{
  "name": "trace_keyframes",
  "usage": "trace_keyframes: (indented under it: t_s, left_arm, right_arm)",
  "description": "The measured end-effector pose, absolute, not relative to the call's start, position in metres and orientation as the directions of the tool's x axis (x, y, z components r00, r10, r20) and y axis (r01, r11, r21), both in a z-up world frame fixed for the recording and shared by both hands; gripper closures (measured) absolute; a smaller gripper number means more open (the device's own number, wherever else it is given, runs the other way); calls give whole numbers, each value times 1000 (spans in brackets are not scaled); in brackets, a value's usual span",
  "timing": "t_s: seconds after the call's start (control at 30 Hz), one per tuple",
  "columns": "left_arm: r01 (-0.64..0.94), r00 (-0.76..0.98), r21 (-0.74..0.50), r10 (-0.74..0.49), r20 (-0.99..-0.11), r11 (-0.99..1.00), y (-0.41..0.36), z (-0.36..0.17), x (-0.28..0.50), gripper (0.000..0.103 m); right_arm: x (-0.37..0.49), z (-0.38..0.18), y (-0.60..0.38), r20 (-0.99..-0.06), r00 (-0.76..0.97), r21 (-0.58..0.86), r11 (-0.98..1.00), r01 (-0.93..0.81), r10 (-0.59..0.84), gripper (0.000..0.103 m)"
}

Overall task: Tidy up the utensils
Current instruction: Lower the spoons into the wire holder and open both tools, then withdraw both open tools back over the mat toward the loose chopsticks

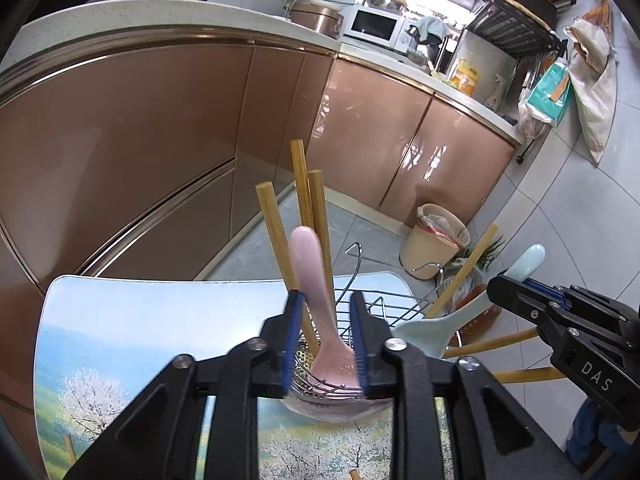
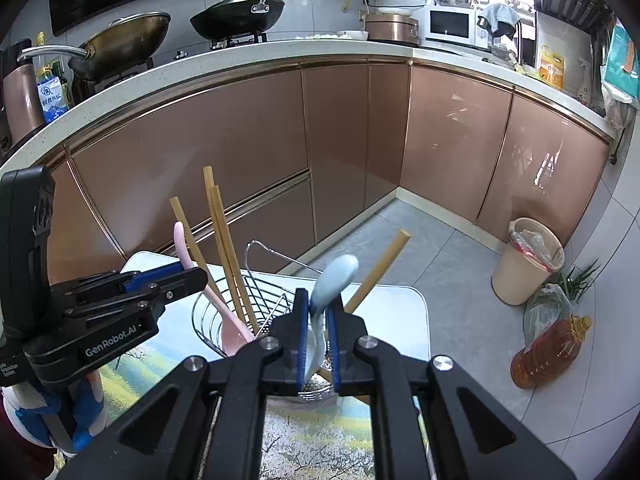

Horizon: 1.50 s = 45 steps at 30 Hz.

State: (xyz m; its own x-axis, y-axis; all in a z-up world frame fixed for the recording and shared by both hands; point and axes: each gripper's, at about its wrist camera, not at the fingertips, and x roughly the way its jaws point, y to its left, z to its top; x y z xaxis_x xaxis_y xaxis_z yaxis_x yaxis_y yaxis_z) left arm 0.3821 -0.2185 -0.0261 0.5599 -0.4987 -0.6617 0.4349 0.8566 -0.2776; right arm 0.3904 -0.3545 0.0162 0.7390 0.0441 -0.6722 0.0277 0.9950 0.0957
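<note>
A wire utensil holder (image 1: 372,308) (image 2: 224,300) stands on a small table with a landscape print (image 1: 120,340) (image 2: 400,308). In it stand three wooden chopsticks (image 1: 300,184) (image 2: 218,232) and a pink spoon (image 1: 308,264) (image 2: 180,244). My left gripper (image 1: 326,300) (image 2: 192,276) is open around the pink spoon's handle, and its pads do not press on it. My right gripper (image 2: 320,300) (image 1: 500,284) is shut on a light blue spoon (image 2: 334,276) (image 1: 524,264) over the holder's right side. Another chopstick (image 2: 380,268) (image 1: 464,272) leans out to the right behind it.
Copper-coloured kitchen cabinets (image 2: 280,140) close off the far side beyond the table. On the floor to the right stand a beige waste bin (image 2: 528,264) (image 1: 432,244), a bag of greens (image 2: 560,300) and an oil bottle (image 2: 548,352). Woks sit on the stove (image 2: 236,16).
</note>
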Motion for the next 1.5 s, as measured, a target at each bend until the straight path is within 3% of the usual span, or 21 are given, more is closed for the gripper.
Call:
trace_keyframes:
  t_s: [0.37, 0.77, 1.5]
  left_arm:
    - [432, 599, -256, -487, -636, 865, -207, -3, 365, 62]
    - [400, 628, -254, -465, -624, 881, -178, 10, 345, 59]
    - [301, 702, -246, -389, -597, 921, -92, 35, 270, 44]
  right_arm:
    - [378, 23, -358, -667, 744, 117, 992, 52, 40, 89]
    - [360, 37, -356, -636, 770, 147, 987, 69, 42, 85]
    - [235, 85, -334, -537, 840, 168, 986, 16, 78, 85]
